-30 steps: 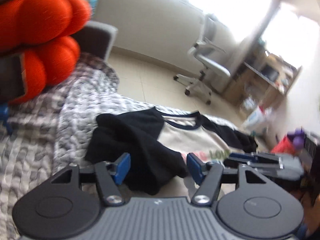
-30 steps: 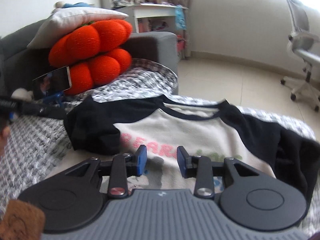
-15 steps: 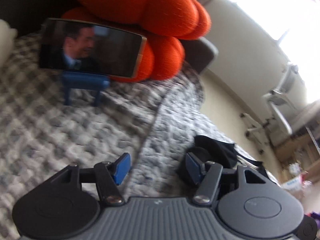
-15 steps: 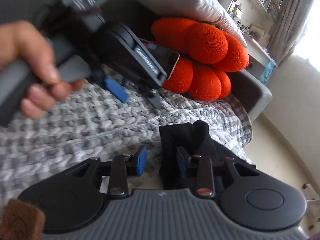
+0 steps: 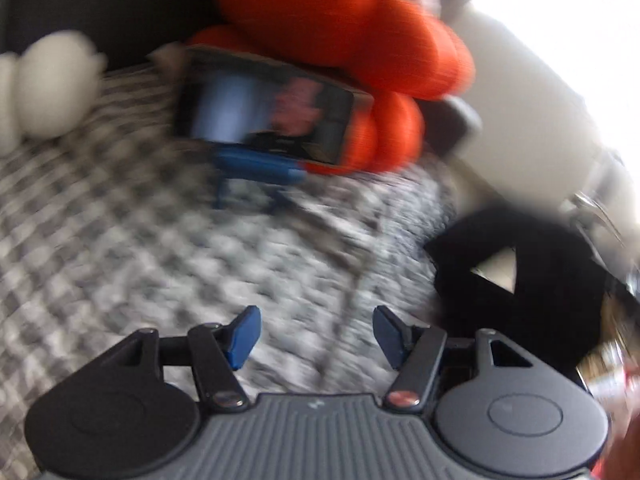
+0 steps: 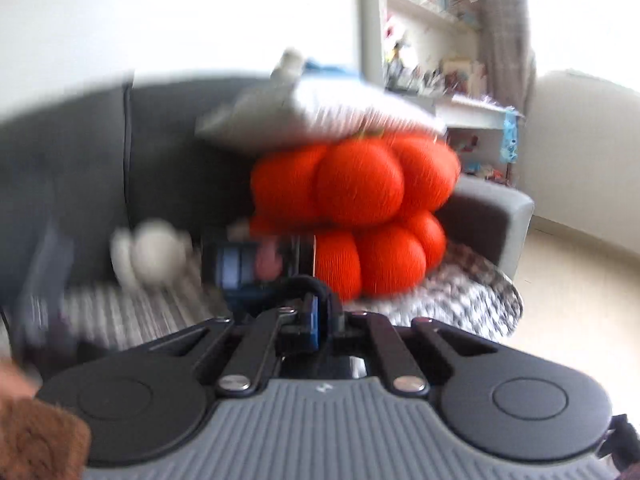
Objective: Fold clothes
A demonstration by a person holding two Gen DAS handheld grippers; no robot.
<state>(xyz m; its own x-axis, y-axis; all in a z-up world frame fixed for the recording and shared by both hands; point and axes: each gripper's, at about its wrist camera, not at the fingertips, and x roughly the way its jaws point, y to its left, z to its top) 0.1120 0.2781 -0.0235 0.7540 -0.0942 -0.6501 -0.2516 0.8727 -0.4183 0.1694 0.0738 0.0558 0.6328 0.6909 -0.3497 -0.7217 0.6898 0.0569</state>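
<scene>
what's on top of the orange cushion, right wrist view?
A grey-white pillow lies on the orange cushion; something blue shows behind it. The pillow covers the cushion's top.

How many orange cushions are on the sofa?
2. The upper cushion sits under the grey-white pillow; the lower cushion is beneath it, behind the phone. Blur could hide more.

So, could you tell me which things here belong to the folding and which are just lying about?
For the job: shirt; left tool, open; right tool, shut, apparently pinching black cloth of the shirt.

Lying about: phone on its stand; orange cushion; white plush; pillow; blanket underneath.
</scene>
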